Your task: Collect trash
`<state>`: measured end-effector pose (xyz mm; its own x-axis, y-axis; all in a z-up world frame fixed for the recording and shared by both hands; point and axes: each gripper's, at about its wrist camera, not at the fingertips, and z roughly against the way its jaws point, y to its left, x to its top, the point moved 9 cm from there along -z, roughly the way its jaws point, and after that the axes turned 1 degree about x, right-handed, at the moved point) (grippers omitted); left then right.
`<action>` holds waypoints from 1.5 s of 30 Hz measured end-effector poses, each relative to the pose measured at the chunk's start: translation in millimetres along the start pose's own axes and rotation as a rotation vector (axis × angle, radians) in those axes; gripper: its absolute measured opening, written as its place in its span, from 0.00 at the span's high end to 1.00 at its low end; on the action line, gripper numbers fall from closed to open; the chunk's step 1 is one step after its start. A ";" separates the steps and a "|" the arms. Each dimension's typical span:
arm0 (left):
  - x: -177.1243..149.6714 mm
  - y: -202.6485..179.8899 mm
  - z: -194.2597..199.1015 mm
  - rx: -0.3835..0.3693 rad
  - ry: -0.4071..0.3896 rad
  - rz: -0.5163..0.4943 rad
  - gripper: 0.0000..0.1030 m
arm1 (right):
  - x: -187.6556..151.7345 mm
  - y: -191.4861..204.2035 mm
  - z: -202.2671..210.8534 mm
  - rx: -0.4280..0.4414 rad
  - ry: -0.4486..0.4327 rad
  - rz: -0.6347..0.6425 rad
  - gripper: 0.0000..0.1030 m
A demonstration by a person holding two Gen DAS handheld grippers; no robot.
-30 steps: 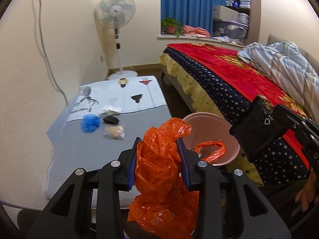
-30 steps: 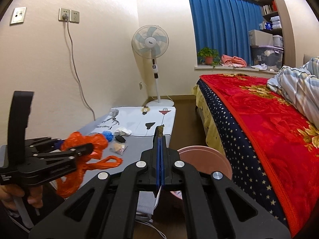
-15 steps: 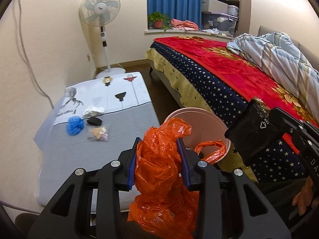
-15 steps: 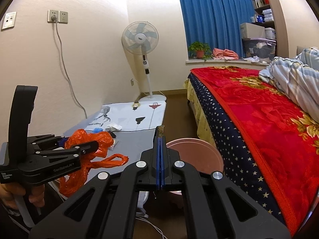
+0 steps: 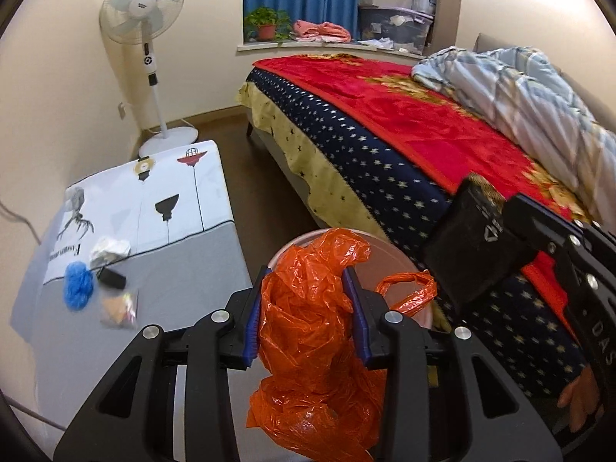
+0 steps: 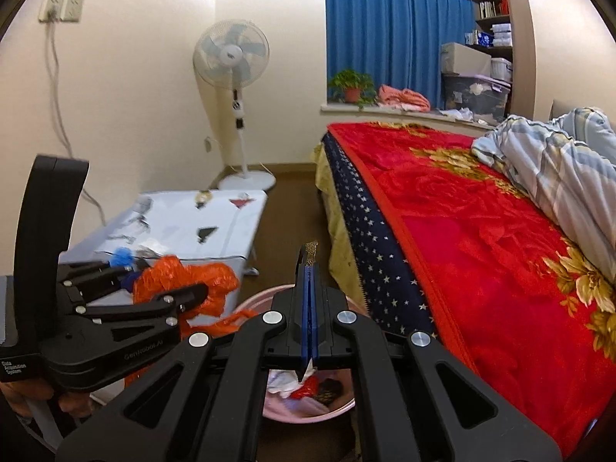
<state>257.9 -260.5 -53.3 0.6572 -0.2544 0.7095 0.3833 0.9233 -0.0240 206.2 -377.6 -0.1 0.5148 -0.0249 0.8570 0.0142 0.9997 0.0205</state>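
Observation:
My left gripper [image 5: 306, 288] is shut on a crumpled orange plastic bag [image 5: 308, 331] and holds it over the near rim of the pink bin [image 5: 389, 246]. My right gripper [image 6: 308, 269] is shut on a flat black packet, seen edge-on in its own view [image 6: 311, 250] and as a black square in the left wrist view [image 5: 469, 254], held above the bin [image 6: 250, 300]. The bin holds white, red and dark scraps [image 6: 308, 385]. On the low table [image 5: 173, 261] lie a blue ball [image 5: 79, 285], a white wad [image 5: 109, 248], a black piece [image 5: 111, 278] and a clear packet [image 5: 119, 308].
A bed with a red blanket [image 5: 404, 115] runs along the right, close to the bin. A standing fan [image 5: 148, 19] is in the far corner by the wall. Dark floor [image 5: 261, 192] separates the table and the bed.
Both grippers have moved forward and right with their loads, from beside the table to over the pink bin. The bin's contents now show in the right wrist view.

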 end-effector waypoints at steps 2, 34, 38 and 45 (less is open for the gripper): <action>3.6 2.4 -17.0 0.002 0.016 0.010 0.64 | -1.7 -3.7 -18.4 -0.013 0.028 0.001 0.99; -50.5 122.6 114.5 0.265 -0.174 0.016 0.08 | -27.6 60.4 65.6 -0.008 -0.046 -0.109 0.05; -84.1 138.6 150.7 0.316 -0.195 0.070 0.08 | -59.1 99.5 97.9 -0.029 -0.083 -0.009 0.05; -130.6 134.4 171.6 0.315 -0.153 0.061 0.08 | -104.3 138.6 113.1 0.022 -0.056 0.042 0.05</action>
<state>112.2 -53.8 -28.2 0.5587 -0.1721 0.8113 0.1114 0.9849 0.1322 57.5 -236.3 -28.4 0.4659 0.0170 0.8847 -0.0259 0.9996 -0.0056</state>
